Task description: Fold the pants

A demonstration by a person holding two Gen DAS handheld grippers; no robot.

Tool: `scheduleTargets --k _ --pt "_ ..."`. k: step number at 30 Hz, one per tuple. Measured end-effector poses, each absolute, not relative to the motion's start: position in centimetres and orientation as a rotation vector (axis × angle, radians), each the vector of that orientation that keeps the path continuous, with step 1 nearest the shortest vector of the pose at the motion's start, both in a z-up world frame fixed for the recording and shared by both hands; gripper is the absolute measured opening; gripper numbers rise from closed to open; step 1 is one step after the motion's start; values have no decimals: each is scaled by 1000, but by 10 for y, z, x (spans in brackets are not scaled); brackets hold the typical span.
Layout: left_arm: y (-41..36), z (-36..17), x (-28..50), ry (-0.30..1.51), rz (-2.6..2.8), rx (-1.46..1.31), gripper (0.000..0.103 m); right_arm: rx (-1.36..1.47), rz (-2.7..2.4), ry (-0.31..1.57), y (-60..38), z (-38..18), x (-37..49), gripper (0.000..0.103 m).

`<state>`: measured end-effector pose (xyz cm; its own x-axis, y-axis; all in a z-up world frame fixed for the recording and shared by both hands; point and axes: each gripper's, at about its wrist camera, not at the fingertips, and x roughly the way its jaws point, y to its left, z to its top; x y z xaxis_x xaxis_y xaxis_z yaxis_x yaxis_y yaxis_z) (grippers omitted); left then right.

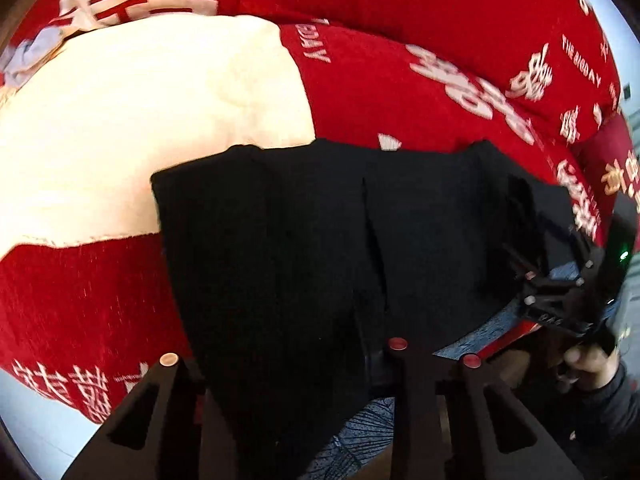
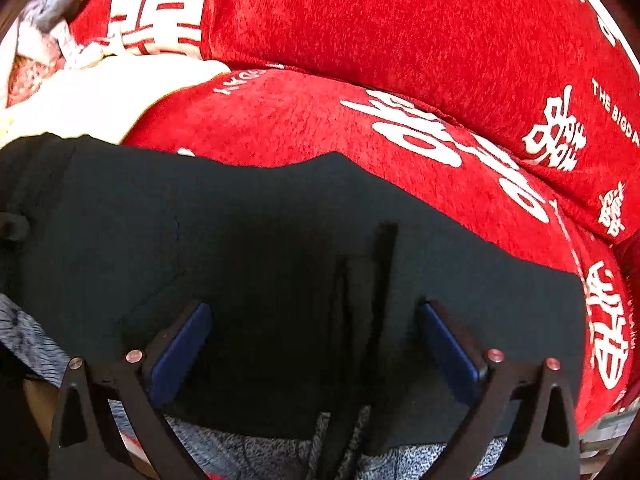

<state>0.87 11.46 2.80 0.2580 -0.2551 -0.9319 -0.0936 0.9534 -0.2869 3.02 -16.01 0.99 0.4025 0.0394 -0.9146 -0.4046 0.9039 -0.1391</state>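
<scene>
Black pants [image 1: 320, 232] lie spread over a red sofa cover [image 1: 400, 80], their near edge hanging toward me. My left gripper [image 1: 288, 364] sits at that near edge; the cloth drapes over and between its fingers, hiding the pads, and it seems shut on the edge. In the right wrist view the pants [image 2: 280, 240] fill the middle. My right gripper [image 2: 314, 344] is open, its blue pads [image 2: 180, 344] wide apart just above the cloth. It also shows in the left wrist view [image 1: 560, 296], held by a hand at the pants' right end.
A cream blanket [image 1: 140, 120] lies to the left of the pants. Red cushions with white characters [image 2: 400, 20] stand behind. A grey-blue patterned cloth [image 2: 248, 456] lies under the near edge.
</scene>
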Motion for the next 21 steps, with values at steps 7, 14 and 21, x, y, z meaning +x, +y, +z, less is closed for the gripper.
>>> scheduleTargets --k 7,14,21 --pt "116 23 0 1335 -55 -276 51 -301 372 1085 -147 29 23 103" --pt "130 36 -9 1292 -38 -364 51 -350 522 1042 -109 36 10 103" --pt "123 45 -7 1291 -47 -328 15 -371 564 1050 -100 31 -4 103"
